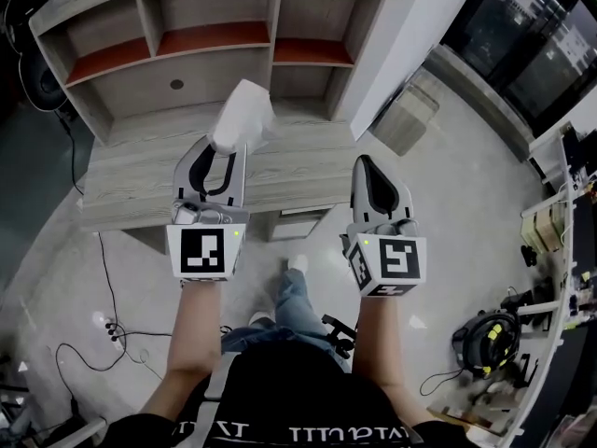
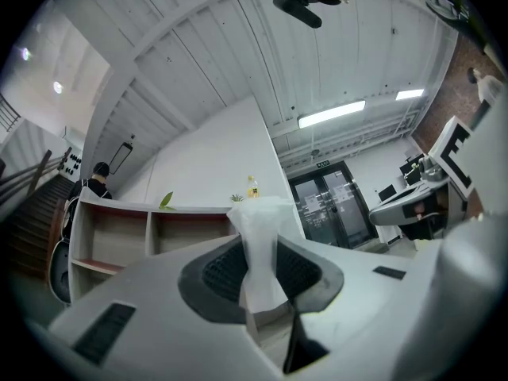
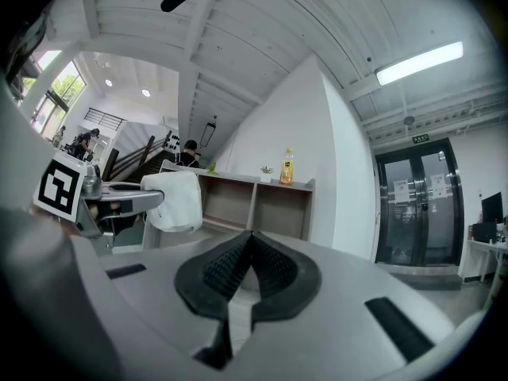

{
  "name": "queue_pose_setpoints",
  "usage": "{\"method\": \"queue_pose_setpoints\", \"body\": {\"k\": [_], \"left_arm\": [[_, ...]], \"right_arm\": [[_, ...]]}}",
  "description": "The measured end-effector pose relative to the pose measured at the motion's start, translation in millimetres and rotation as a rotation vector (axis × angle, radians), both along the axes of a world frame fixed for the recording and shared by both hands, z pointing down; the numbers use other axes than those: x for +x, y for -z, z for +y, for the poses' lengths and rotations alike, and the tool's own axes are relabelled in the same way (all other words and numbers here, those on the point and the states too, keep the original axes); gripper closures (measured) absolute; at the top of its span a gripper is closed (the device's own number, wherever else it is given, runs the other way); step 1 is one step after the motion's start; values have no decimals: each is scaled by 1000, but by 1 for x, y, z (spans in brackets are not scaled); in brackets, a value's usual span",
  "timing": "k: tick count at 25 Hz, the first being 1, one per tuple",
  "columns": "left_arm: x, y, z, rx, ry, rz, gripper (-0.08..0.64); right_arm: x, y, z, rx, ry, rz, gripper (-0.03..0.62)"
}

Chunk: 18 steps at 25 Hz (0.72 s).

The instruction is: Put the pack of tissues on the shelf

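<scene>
Pinching the pack of tissues (image 1: 242, 115) by one end, the left tongs (image 1: 225, 150) hold it up over the tabletop (image 1: 131, 180), facing the shelf (image 1: 215, 37), probably so it slides in; right tongs (image 1: 366, 164) are pressed together, empty

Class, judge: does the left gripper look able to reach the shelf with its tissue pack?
Probably yes: the left gripper holds the tissue pack over the desk, facing the shelf's open compartments; nothing stands between.

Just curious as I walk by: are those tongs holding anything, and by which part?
The left tongs pinch the pack of tissues by its near end; the rest sticks out past the tips. The right tongs are closed on nothing.
</scene>
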<state>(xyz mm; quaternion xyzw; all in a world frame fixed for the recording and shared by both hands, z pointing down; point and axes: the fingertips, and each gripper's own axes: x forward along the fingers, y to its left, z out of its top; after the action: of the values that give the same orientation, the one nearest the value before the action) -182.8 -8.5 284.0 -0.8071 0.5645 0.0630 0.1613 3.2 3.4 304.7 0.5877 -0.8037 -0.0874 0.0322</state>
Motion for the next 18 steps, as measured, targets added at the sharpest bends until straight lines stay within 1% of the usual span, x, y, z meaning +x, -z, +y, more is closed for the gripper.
{"method": "queue_pose_setpoints", "body": {"k": [8,14,18], "left_arm": [[17,-6,-55,-6,18,-14,467],[49,3,-106,18,33,-46,466],[63,7,-145,16,45,-38,466]], "right_arm": [[13,-4,-61,0,26,-14,575],[43,0,-118,8,39,-28,575],[54,8,-159,16,59,-35,575]]}}
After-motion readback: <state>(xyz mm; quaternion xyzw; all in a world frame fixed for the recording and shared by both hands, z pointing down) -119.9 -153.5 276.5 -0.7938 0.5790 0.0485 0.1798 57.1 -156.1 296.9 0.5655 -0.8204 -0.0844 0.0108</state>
